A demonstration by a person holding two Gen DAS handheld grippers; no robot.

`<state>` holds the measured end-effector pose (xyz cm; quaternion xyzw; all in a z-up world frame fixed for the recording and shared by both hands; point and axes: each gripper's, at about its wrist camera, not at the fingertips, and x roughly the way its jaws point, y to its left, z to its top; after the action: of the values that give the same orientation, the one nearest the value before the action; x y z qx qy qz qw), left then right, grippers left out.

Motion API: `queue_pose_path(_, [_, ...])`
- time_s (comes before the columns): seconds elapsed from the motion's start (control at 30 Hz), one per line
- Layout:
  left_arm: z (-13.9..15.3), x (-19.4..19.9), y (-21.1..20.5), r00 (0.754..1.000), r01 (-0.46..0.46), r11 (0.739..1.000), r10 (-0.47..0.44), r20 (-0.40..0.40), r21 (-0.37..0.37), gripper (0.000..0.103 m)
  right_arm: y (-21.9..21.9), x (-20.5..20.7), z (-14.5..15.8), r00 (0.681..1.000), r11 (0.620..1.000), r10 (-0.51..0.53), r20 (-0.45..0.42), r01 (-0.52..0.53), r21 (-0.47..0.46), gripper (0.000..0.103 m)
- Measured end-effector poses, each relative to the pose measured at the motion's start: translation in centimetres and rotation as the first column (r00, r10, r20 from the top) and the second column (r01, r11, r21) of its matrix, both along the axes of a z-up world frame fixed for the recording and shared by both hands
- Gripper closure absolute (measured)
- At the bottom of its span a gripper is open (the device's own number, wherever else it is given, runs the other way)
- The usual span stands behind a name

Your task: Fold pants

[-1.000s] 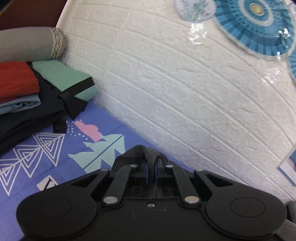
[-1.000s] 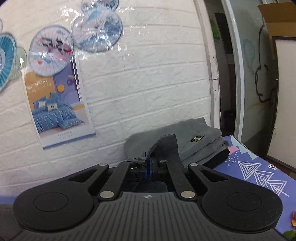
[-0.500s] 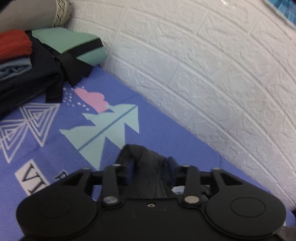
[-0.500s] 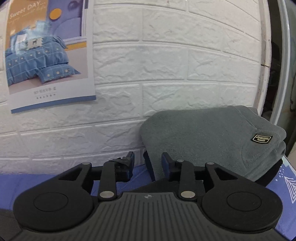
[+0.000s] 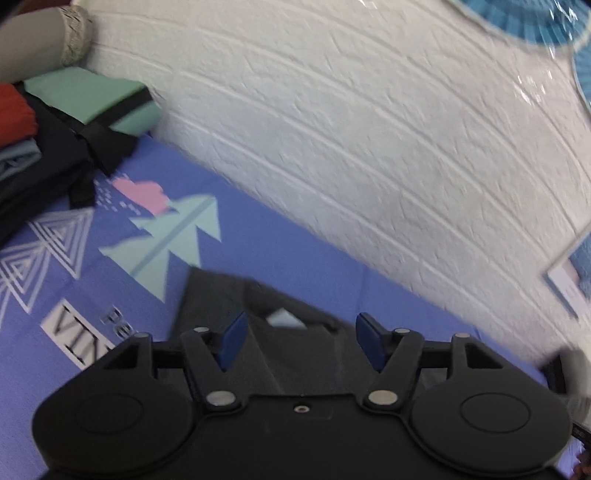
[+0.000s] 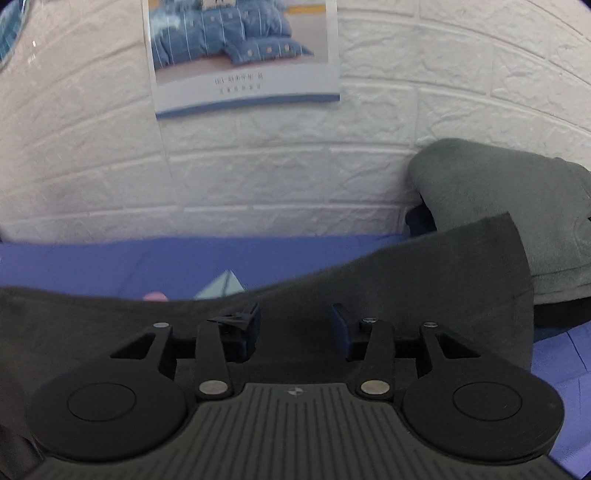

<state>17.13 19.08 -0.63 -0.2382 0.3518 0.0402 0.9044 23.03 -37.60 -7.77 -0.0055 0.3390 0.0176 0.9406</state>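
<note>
Even, soft indoor light, no hard shadows, strong fisheye bowing of the white brick wall toward edges, motion blur smearing left view, glare on plastic-wrapped fan, right view sharper

Matt dark cloth pants

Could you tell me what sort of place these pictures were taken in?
Probably a bedroom or home laundry corner. A blue patterned bed sheet runs along a white brick-pattern wall, folded clothes are stacked on it, and a bedding poster hangs above dark grey pants.
</note>
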Motion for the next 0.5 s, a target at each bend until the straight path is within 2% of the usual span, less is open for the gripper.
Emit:
queue_pose_path(0.07, [-0.6, 0.1, -0.8, 0.998, 0.051, 0.999, -0.052, -0.042, -0.01, 0.0, -0.8, 1.4, -1.9, 0.986, 0.99, -0.127, -0.11, 0.119, -0.074, 0.008])
queue_pose_path(0.1, [-0.8, 0.0, -1.2, 0.997, 0.06, 0.998, -0.061, -0.055, -0.012, 0.0, -1.5, 1.7, -2.3, 0.971, 0.98, -0.191, -0.141, 0.182, -0.077, 0.006])
queue_pose_path(0.13, [-0.8, -0.2, -1.4, 0.996, 0.061, 0.998, -0.062, -0.062, -0.01, 0.0, -2.0, 1.5, -1.9, 0.968, 0.975, -0.221, -0.119, 0.218, -0.035, 0.004])
queue_pose_path(0.17, [-0.8, -0.4, -1.5, 0.996, 0.065, 0.998, -0.065, -0.063, -0.007, 0.0, -2.3, 1.2, -1.1, 0.966, 0.971, -0.237, -0.099, 0.239, 0.008, 0.007])
queue_pose_path(0.27, [-0.5, -0.4, -1.7, 0.995, 0.087, 0.996, -0.086, -0.058, 0.011, 0.0, -2.1, 0.1, 1.6, 0.986, 0.979, -0.167, -0.013, 0.167, 0.115, 0.008])
queue_pose_path(0.4, [-0.3, 0.7, -2.2, 0.991, 0.125, 0.991, -0.123, -0.053, 0.042, 0.0, -0.2, -0.3, 4.3, 0.998, 0.992, -0.02, 0.061, 0.012, 0.126, 0.0])
queue_pose_path(0.5, [-0.3, 1.9, -3.2, 0.979, 0.202, 0.976, -0.2, -0.038, 0.082, 0.0, 1.6, 0.3, 4.9, 0.992, 0.984, 0.106, 0.069, -0.115, 0.135, 0.0])
